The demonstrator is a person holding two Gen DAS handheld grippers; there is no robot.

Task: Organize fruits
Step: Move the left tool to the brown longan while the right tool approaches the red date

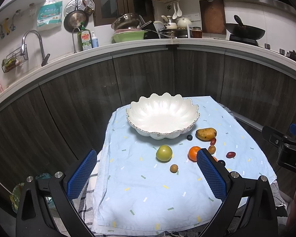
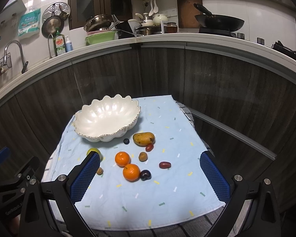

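Note:
A white scalloped bowl [image 1: 161,116] [image 2: 106,116] sits empty at the far end of a light blue cloth [image 1: 148,193] [image 2: 148,197]. Loose fruit lies in front of it: a green apple [image 1: 164,153] [image 2: 93,150], a yellow mango [image 1: 206,134] [image 2: 143,138], two oranges [image 2: 122,158] [image 2: 131,172], a dark plum [image 2: 145,175], red dates [image 2: 165,165] [image 2: 149,147], a blueberry [image 2: 126,141] and small brown longans [image 1: 173,168] [image 2: 142,156]. My left gripper [image 1: 147,169] and right gripper [image 2: 150,172] hover open above the near cloth, holding nothing.
Dark wood cabinet fronts [image 1: 148,75] rise close behind the table under a white counter [image 1: 140,43] with a sink tap [image 1: 32,41], dishes and a wok [image 2: 219,22]. A checked cloth [image 1: 86,203] shows under the blue one. The right gripper's body [image 1: 286,148] stands at the right edge.

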